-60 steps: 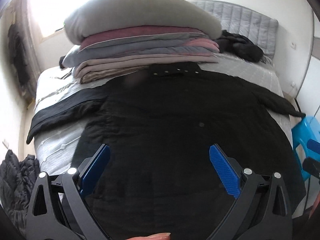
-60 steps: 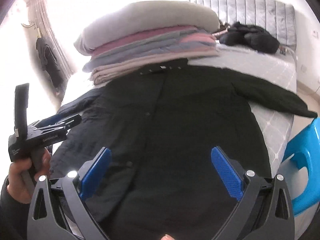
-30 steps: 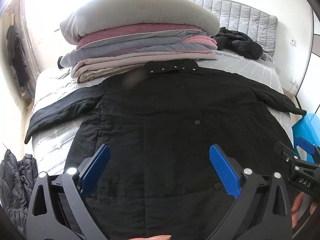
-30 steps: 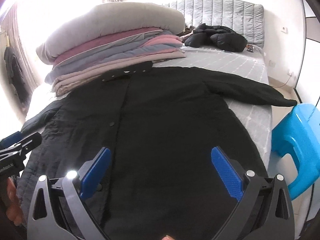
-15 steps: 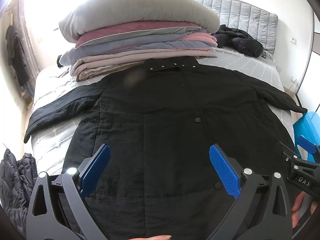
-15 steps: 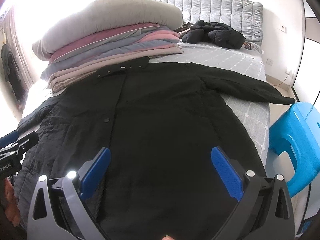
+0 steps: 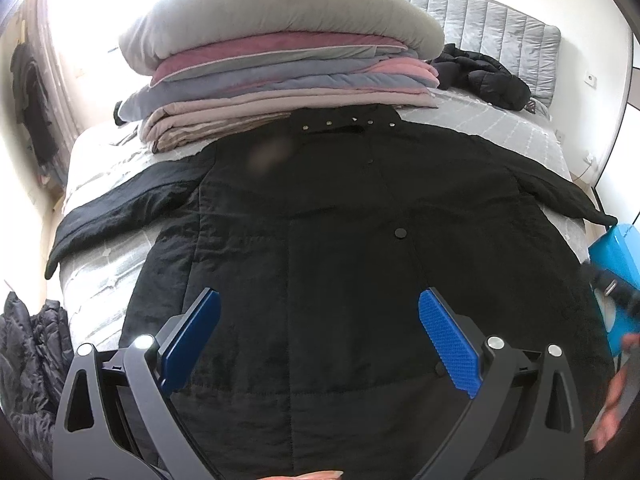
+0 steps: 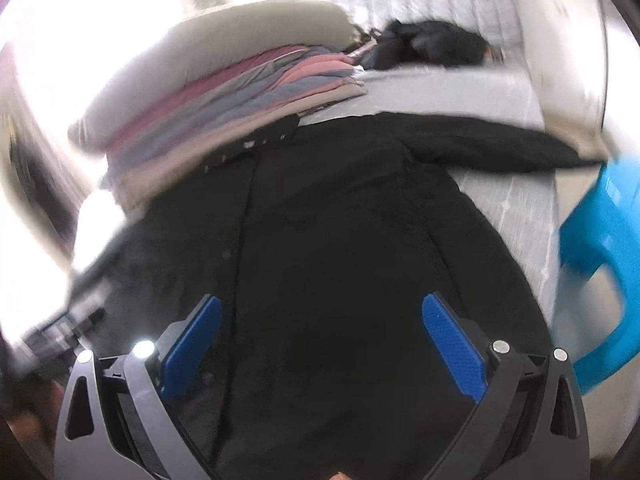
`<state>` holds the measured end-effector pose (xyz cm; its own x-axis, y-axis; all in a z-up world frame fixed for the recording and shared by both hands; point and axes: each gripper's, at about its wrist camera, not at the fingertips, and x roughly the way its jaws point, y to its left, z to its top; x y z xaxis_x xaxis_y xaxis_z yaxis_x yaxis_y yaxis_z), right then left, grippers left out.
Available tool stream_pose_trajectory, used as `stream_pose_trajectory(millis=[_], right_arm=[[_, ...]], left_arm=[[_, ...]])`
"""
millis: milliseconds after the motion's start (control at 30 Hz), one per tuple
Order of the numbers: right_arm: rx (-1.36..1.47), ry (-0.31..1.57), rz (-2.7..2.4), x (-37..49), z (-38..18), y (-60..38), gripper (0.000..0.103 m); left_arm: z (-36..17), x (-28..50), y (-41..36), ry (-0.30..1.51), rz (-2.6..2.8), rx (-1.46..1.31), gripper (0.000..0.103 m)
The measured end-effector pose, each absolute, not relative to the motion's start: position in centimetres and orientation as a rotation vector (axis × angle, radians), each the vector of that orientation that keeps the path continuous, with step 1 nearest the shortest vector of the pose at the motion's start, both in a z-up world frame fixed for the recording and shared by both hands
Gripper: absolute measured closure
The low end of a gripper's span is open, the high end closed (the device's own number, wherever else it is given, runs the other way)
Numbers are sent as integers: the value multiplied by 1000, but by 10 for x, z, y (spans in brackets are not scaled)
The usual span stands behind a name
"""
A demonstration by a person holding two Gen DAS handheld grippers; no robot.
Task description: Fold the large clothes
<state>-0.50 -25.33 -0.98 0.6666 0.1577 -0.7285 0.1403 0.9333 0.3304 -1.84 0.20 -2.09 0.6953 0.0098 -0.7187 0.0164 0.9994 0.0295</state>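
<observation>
A large black quilted coat (image 7: 340,240) lies flat, front up, on the grey bed (image 7: 96,280), collar toward the far side, sleeves spread to left and right. It also shows in the blurred right wrist view (image 8: 340,260). My left gripper (image 7: 318,332) is open and empty, held above the coat's lower part. My right gripper (image 8: 320,336) is open and empty, above the coat's lower right part. The right gripper shows blurred at the right edge of the left wrist view (image 7: 612,292).
A stack of folded blankets with a grey pillow on top (image 7: 280,60) sits behind the collar. A black puffer jacket (image 7: 480,74) lies by the headboard. A blue plastic stool (image 8: 600,248) stands right of the bed. Dark clothes (image 7: 24,352) lie on the floor at left.
The right wrist view has swung and is now motion-blurred; the right gripper has moved. The left gripper has barely moved. Both stay open and the coat lies unchanged.
</observation>
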Motion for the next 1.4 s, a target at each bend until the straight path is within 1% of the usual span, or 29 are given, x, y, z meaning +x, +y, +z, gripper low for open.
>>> stream_pose_trajectory(millis=[33,133,233,367,500,633,733,900,967,1000,1033,1067,1100,1133,1233,1400], right_arm=[[487,854,26,-1,-13,-278,6],[691,847,-26,11,-21,-349,6],[834,818,-159,23,-31,-425,6],[1015,789,-280,42,-50,-502,6],[1013,797,-390,69,-60,-535,6],[1170,791,-471,87,-93,-561,6],[1194,776,-528,97,-108,-574,6],[1207,714,-584,111,-115,-594,7],[1228,680,-592,115,-120,-607,11],[1248,667,-590,117,-123,-613,23],[1267,654,-578,118,-127,-618,50],[1285,652,-560,120,-131,-622,63],[1292,641,-554,119,-133,-625,81],[1279,623,-557,118,-131,-626,87],[1171,547,-538,119,-109,-619,90],[907,424,-434,139,-31,-574,90]], left_arm=[[-22,-16,3,811,-6,28,7],[-25,-14,5,825,-10,16,7],[-26,-12,4,832,-12,19,7],[-31,-9,4,853,-19,32,7],[-34,-5,11,881,-29,15,7],[-34,0,21,902,-39,-22,7],[-35,2,26,910,-38,-31,7],[-40,8,37,932,-31,-45,7],[-42,10,42,944,-30,-59,7],[-43,11,43,948,-29,-64,7],[-44,12,45,952,-24,-66,7],[-45,13,46,953,-19,-65,7],[-46,14,47,954,-15,-63,7],[-47,15,48,956,-7,-61,7],[-48,18,56,959,18,-71,7],[-45,20,69,947,50,-97,7]])
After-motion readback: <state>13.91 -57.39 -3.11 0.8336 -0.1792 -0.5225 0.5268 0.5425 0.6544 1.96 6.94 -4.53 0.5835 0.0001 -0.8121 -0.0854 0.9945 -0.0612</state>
